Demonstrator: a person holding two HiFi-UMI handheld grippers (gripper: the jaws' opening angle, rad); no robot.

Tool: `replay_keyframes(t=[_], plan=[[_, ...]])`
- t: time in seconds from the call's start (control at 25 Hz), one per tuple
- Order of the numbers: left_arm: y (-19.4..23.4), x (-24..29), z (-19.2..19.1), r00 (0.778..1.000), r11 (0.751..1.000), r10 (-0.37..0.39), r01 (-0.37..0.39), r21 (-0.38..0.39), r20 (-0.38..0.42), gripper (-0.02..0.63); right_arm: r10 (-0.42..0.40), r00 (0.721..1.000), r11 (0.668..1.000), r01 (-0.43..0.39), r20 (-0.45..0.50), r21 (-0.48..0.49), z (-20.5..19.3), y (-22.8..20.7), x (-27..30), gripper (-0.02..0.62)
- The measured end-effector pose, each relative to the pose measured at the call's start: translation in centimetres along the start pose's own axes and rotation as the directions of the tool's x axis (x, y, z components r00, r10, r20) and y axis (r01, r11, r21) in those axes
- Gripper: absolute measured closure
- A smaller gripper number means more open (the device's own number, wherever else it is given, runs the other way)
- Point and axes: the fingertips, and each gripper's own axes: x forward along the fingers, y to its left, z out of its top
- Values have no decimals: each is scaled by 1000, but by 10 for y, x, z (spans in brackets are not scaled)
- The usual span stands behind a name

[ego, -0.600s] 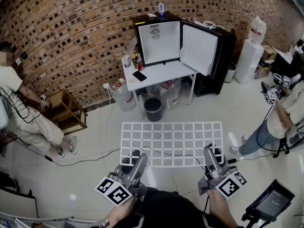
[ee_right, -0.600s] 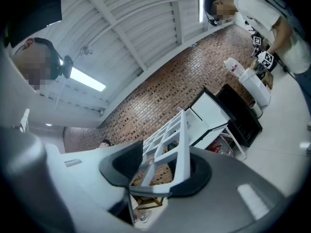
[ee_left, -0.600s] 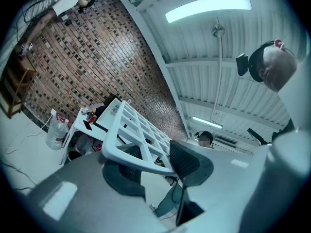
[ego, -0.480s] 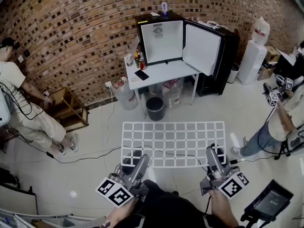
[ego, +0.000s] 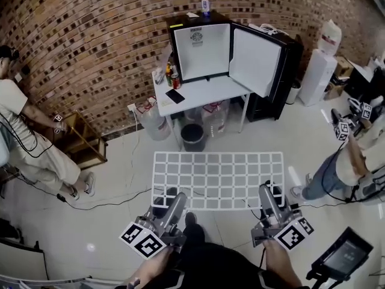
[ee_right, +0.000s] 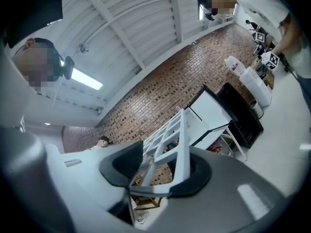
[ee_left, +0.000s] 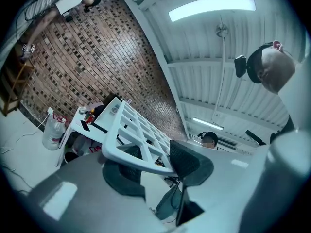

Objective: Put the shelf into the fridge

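The white grid shelf (ego: 216, 179) hangs level above the floor in front of me, held by its near edge. My left gripper (ego: 170, 198) is shut on the shelf's near left corner, and my right gripper (ego: 269, 194) is shut on its near right corner. In the left gripper view the shelf (ee_left: 131, 130) runs out from between the pads of the left gripper (ee_left: 155, 166). The right gripper view shows the shelf (ee_right: 170, 135) clamped in the right gripper (ee_right: 160, 171). The small black fridge (ego: 201, 50) stands on a white table (ego: 204, 95) ahead, its door (ego: 255, 62) swung open to the right.
Under the table are a black bin (ego: 194, 138) and large water bottles (ego: 153, 122). A black cabinet (ego: 286, 65) and a water dispenser (ego: 317, 71) stand right of the fridge. One person (ego: 30, 143) is by a wooden stool (ego: 84, 140) at left, another person (ego: 340, 164) at right. A cable (ego: 102, 200) lies on the floor.
Both grippers keep their hold on the shelf, which stays level. My foot has come forward beneath the shelf's near edge. The person at left has shifted a little.
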Motion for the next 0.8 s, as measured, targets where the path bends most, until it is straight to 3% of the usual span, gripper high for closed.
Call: replay_keyframes(t=[0.2,0.8], plan=[[36,22,19,1000,999,-23,23,-25,4,459,-17,1000,999,18,12,-39,0,0,42,428],[144,72,105,999,999,-46,46,-15,-22,460,-40,999,999,40,28,-24,-19,7,183,428]])
